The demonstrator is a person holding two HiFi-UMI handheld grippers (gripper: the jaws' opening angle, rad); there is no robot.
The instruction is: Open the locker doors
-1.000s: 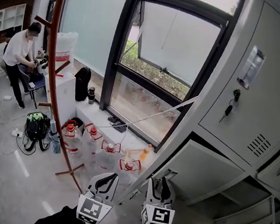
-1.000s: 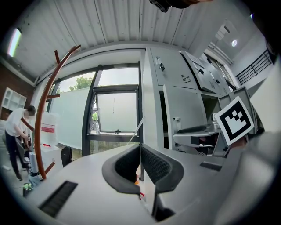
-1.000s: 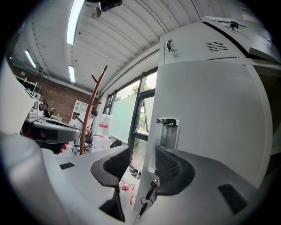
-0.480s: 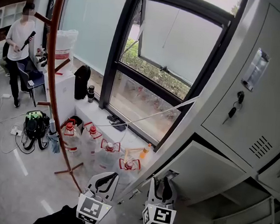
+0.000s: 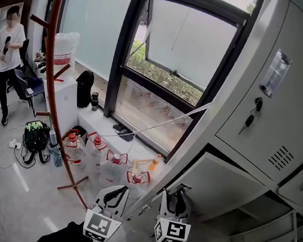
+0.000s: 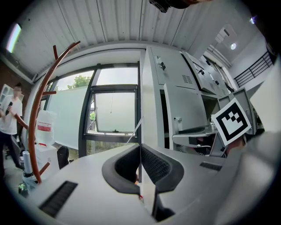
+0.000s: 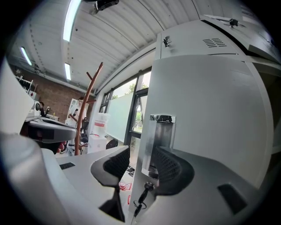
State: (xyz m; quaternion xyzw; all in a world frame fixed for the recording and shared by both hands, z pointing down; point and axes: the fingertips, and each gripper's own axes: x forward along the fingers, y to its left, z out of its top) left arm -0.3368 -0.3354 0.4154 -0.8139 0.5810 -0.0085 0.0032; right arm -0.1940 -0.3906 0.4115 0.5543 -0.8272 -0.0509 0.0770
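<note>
The grey locker [image 5: 278,118] fills the right of the head view. Its upper door is closed, with a metal handle [image 5: 275,71] and hanging keys [image 5: 251,119]. Below it a door [image 5: 219,187] stands swung out. My right gripper [image 5: 175,199] is at that door's free edge. In the right gripper view its jaws [image 7: 140,165] straddle the edge by the recessed handle [image 7: 161,132], above the key [image 7: 141,195], with a small gap at the left pad. My left gripper [image 5: 114,192] is beside it, and its pads [image 6: 140,169] are closed on a thin grey door edge [image 6: 147,197].
A brown coat stand [image 5: 52,83] rises at the left. Several water jugs [image 5: 117,159] sit under the tilted-open window [image 5: 183,57]. A backpack [image 5: 34,136] lies on the floor. A person [image 5: 9,52] stands far left by a white cabinet [image 5: 63,99].
The person at the far left has stood up and stepped left. The view has shifted slightly. Both grippers have kept their places and jaw openings.
</note>
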